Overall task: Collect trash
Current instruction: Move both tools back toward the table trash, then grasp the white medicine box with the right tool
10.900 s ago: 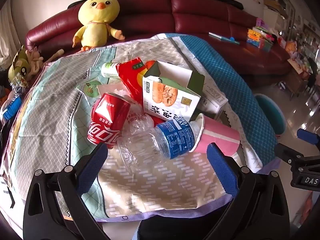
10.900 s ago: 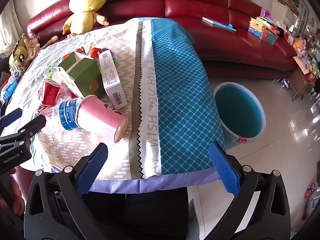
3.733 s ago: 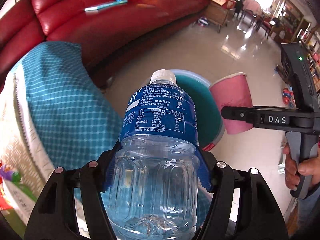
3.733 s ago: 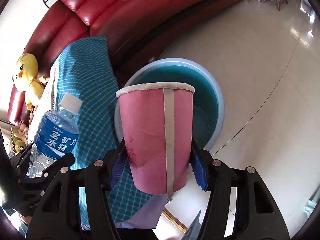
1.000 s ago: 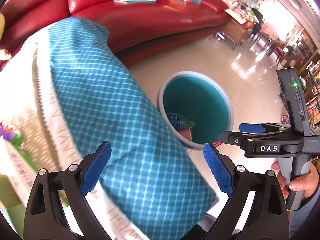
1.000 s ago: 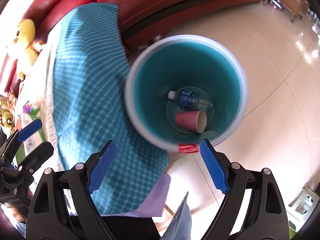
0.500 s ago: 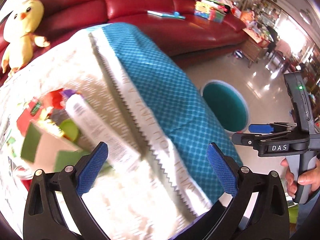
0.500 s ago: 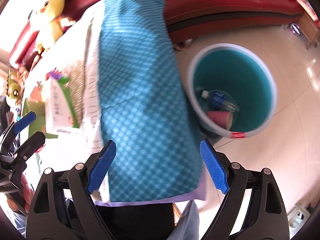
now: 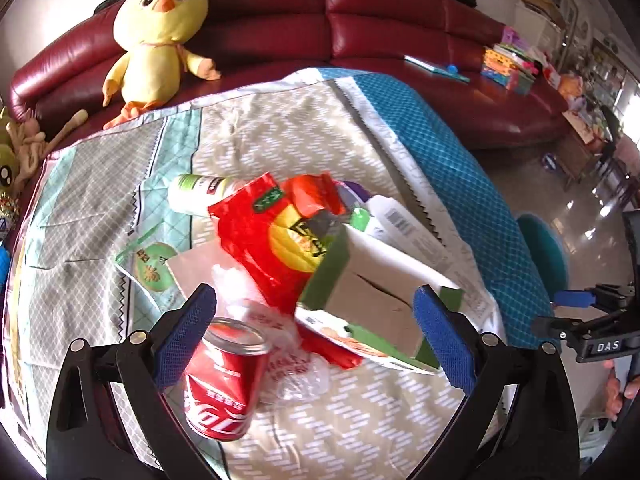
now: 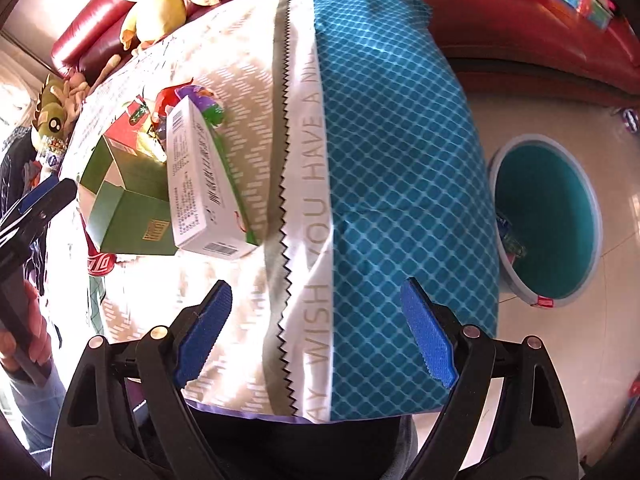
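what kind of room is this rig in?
Most likely a home living room: a red leather sofa with a yellow plush chick on it, and a cloth-covered table strewn with packaging, a teal bin beside it.

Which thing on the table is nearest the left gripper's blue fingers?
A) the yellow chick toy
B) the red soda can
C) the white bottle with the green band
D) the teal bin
B: the red soda can stands on the table right beside the left gripper's left fingertip, while the chick sits far back on the sofa.
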The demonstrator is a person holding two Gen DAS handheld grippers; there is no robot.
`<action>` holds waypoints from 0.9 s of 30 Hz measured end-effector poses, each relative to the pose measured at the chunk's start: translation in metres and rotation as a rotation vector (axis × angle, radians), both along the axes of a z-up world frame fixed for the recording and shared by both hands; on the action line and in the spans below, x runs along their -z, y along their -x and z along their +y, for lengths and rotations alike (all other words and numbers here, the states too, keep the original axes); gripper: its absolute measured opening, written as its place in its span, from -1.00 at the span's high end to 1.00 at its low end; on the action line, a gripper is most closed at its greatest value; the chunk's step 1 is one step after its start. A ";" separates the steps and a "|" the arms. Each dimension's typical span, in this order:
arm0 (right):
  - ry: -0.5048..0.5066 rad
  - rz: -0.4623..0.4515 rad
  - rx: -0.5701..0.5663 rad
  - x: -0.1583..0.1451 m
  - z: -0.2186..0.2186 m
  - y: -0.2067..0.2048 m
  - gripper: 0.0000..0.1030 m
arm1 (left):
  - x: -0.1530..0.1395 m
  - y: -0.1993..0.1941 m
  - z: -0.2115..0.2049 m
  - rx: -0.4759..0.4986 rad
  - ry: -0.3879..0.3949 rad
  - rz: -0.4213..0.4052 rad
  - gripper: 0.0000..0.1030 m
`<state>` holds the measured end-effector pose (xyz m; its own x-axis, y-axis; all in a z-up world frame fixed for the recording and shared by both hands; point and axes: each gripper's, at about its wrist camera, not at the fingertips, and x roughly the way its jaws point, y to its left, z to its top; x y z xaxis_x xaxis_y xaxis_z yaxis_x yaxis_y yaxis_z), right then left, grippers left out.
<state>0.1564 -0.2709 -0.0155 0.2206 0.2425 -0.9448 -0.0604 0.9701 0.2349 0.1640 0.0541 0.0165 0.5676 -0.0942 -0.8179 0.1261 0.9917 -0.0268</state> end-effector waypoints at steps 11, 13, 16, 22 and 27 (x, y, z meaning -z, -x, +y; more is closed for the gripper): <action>0.012 -0.050 -0.015 -0.008 0.036 -0.032 -0.57 | 0.027 0.017 -0.016 0.107 -0.090 -0.006 -0.92; 0.001 -0.062 -0.031 -0.010 0.044 -0.038 -0.40 | 0.033 0.021 -0.016 0.115 -0.068 0.013 -0.92; -0.017 -0.065 -0.061 -0.011 0.057 -0.049 -0.20 | 0.041 0.030 -0.014 0.117 -0.035 0.034 -0.92; -0.018 -0.053 -0.147 -0.005 0.090 -0.063 -0.12 | 0.047 0.042 -0.009 0.118 0.003 0.056 -0.92; -0.006 -0.026 -0.195 0.008 0.108 -0.074 0.30 | 0.053 0.046 -0.007 0.121 0.028 0.084 -0.92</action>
<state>0.2301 -0.1626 -0.0240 0.1931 0.2886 -0.9378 -0.2532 0.9381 0.2365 0.1176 0.0474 -0.0362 0.4799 -0.1815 -0.8584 0.2411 0.9680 -0.0699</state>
